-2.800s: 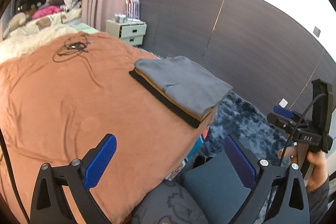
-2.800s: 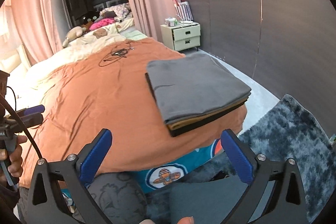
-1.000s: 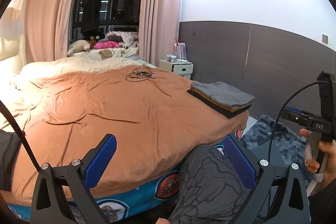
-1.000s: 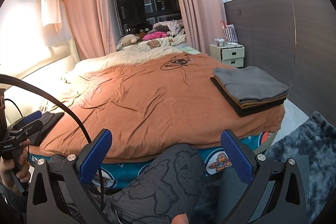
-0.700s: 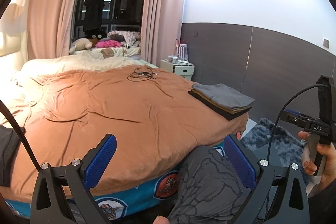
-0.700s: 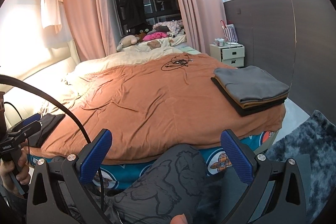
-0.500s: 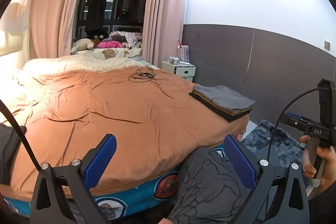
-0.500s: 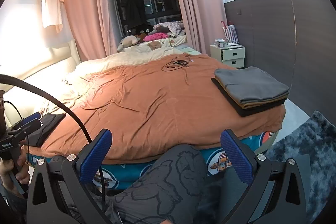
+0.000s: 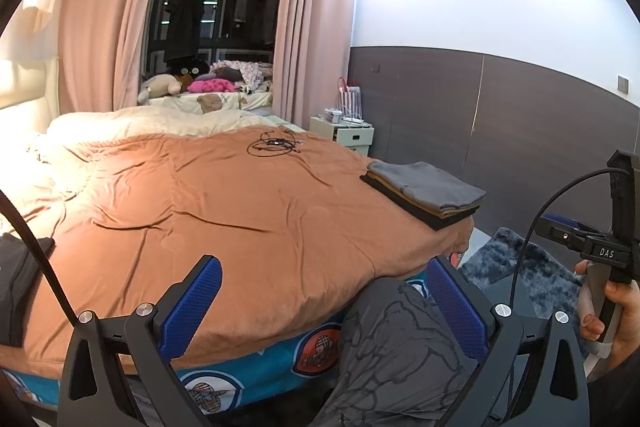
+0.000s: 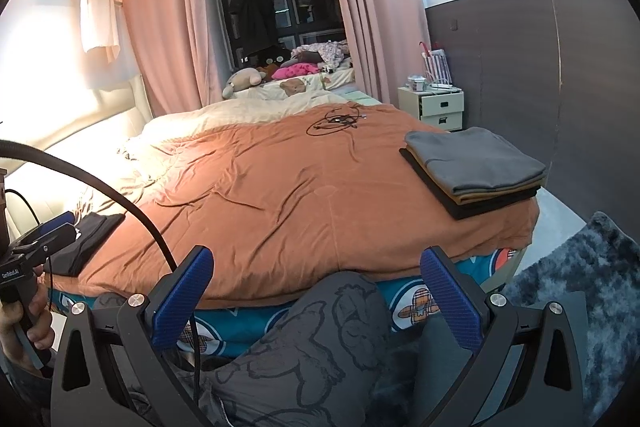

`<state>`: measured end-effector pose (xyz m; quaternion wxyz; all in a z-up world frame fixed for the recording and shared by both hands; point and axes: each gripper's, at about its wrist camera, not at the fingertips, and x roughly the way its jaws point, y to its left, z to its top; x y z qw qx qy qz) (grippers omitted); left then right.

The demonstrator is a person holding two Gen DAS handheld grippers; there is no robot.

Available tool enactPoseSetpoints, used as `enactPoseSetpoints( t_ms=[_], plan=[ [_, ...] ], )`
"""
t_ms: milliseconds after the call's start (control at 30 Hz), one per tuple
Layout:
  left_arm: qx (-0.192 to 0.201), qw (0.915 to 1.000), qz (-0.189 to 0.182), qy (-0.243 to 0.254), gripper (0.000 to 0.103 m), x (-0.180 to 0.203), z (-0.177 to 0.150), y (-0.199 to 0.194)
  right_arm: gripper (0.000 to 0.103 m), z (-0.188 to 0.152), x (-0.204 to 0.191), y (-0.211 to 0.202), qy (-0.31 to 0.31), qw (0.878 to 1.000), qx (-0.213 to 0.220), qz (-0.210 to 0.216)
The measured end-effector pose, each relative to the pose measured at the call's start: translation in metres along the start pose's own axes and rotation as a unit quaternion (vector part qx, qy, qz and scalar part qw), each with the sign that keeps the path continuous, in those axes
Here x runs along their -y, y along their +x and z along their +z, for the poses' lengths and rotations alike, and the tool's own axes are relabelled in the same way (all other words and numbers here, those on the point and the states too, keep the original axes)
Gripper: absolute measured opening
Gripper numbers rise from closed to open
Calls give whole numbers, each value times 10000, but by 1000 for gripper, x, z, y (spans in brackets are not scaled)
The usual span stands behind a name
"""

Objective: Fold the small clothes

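Folded stack (image 10: pixel 476 167), grey on top, lies flat at the bed's (image 10: pixel 280 195) right corner. Left claw (image 9: pixel 324 303) and right claw (image 10: pixel 316 291) gape wide, empty.

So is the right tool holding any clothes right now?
No, the right tool is open and empty, and the folded stack sits apart from it on the bed's far corner.
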<state>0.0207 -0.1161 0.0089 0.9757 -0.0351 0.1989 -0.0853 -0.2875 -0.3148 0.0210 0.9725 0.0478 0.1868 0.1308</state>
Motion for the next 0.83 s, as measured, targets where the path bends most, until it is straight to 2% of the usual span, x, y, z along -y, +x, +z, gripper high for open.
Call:
enactPoseSetpoints(
  t_ms=[833],
  plan=[
    [54,9999,32,-127,102,-1,-4,-8,103,-2,9,2,-42,10000,-88,-9]
  ],
)
